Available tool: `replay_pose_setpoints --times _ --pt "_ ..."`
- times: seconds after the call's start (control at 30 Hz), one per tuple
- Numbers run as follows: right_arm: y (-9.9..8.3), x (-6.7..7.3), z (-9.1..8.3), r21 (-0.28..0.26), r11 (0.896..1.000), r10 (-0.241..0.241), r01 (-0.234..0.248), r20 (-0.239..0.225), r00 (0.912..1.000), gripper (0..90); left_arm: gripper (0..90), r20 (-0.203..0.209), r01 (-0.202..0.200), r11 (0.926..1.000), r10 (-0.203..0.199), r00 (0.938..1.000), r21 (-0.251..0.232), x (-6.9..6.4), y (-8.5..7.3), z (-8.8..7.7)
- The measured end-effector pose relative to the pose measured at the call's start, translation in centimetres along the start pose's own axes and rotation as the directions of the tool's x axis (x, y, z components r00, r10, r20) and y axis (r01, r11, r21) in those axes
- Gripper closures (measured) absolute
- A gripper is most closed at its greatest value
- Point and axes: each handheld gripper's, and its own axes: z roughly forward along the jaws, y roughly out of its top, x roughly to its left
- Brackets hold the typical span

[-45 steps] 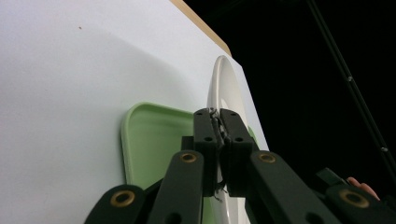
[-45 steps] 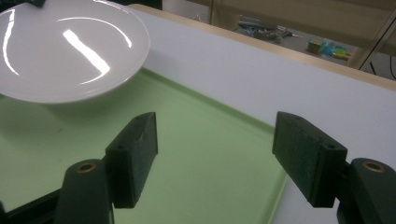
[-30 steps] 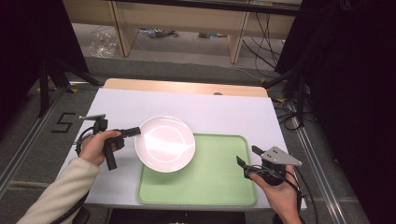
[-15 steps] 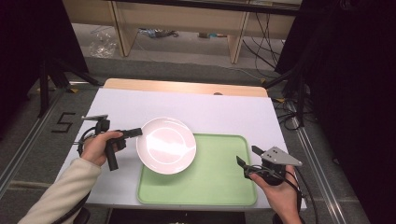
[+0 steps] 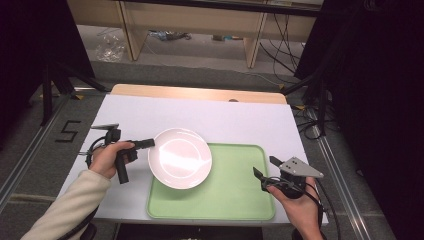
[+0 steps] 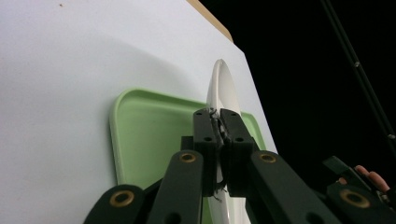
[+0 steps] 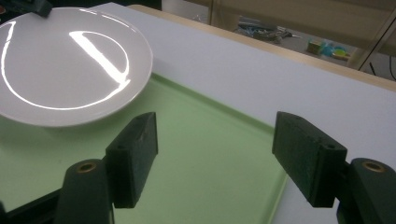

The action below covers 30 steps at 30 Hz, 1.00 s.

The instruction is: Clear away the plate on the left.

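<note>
High view: the left claw pinches the rim of a white plate over a green tray. The right claw stands wide and empty, just beside the tray's right edge on the tabletop.

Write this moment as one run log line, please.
left gripper: shut on white plate rim | plate: over green tray | right gripper: open, empty

Left gripper jaws clamped; right gripper jaws apart.
</note>
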Motion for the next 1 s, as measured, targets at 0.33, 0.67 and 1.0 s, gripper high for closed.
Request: replay_pose_setpoints --times 0.33,0.67,1.0 --pt "0.0 -0.1 0.0 -0.006 1.0 -0.008 0.008 0.003 1.0 32.1 85.7 -0.006 -0.004 0.9998 0.004 1.0 0.019 -0.2 -0.3 0.6" --pt "0.0 0.0 0.0 -0.009 1.0 -0.009 0.009 0.006 0.9999 32.2 85.7 -0.014 -0.017 0.9993 0.018 0.9997 0.032 -0.4 -0.7 1.1" --pt "0.0 0.0 0.0 -0.01 1.0 -0.008 0.008 0.006 0.9999 32.3 85.6 -0.023 -0.024 0.9982 0.025 0.9994 0.055 -0.5 -0.9 1.6"
